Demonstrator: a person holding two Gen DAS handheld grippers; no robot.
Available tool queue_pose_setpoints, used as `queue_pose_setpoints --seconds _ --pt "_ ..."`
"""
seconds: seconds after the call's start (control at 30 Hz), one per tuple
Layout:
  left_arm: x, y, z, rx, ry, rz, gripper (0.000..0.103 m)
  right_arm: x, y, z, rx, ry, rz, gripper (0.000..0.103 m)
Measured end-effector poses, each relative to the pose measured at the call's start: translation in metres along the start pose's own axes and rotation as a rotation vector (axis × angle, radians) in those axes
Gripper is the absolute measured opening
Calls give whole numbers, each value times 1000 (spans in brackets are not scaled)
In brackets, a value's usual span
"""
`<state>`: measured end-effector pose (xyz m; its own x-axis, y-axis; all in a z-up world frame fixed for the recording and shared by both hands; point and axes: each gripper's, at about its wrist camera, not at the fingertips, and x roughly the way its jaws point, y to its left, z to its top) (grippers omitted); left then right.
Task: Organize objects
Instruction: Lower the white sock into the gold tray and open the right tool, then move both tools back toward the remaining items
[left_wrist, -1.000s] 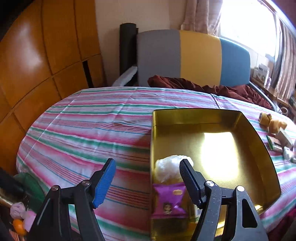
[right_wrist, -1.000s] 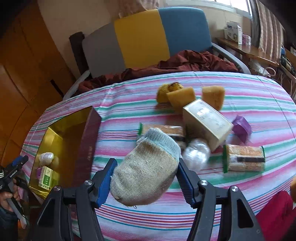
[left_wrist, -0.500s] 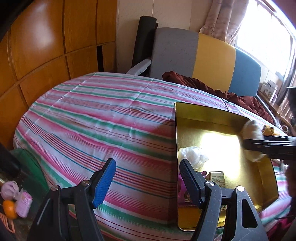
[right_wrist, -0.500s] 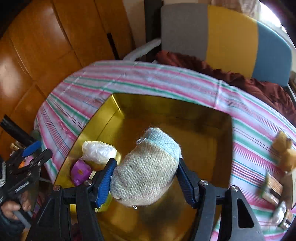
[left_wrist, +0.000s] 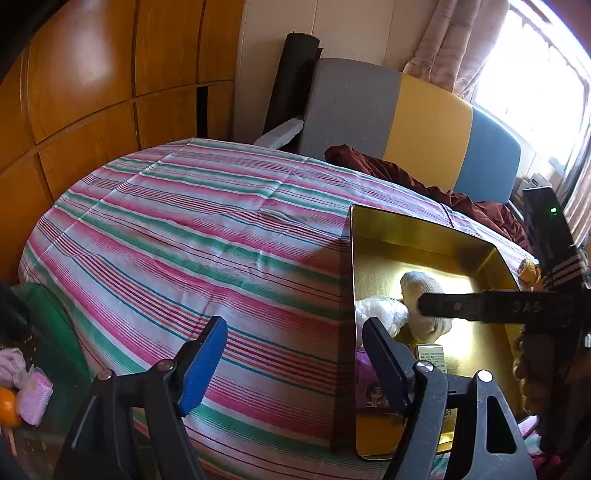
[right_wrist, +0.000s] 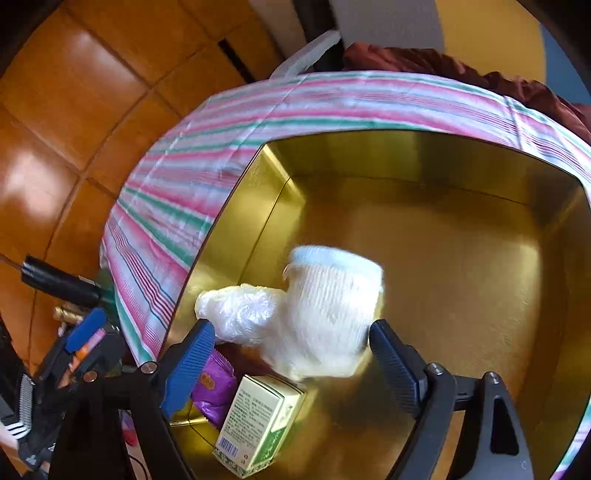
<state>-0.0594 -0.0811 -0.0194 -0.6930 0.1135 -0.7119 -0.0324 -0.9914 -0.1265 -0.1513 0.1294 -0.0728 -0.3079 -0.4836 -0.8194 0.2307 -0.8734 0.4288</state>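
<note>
Inside gold tin (right_wrist: 461, 266), pale knitted sock (right_wrist: 332, 314), blurred

The tablecloth (left_wrist: 192, 236) is striped in pink, green, white and thin blue lines. The tray (right_wrist: 461, 258) on it is shiny gold inside. In it, the knitted sock (right_wrist: 328, 314) is cream with a pale blue cuff, the plastic bag (right_wrist: 240, 310) is white, the packet (right_wrist: 214, 387) is purple and the small box (right_wrist: 258, 424) is pale green. The chair back (left_wrist: 406, 122) has grey, yellow and blue panels. The wall panels (left_wrist: 92, 85) are orange-brown wood.
</note>
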Motion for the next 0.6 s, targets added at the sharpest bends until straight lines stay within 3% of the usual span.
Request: queue_pose_setpoints --seconds 0.2,0.6 --pt "-4 -11 -1 32 -13 28 78 -44 -16 -12 36 -111 -20 88" --pt "-26 -48 -6 100 -53 17 88 -102 -37 -46 -28 -224 -220 89"
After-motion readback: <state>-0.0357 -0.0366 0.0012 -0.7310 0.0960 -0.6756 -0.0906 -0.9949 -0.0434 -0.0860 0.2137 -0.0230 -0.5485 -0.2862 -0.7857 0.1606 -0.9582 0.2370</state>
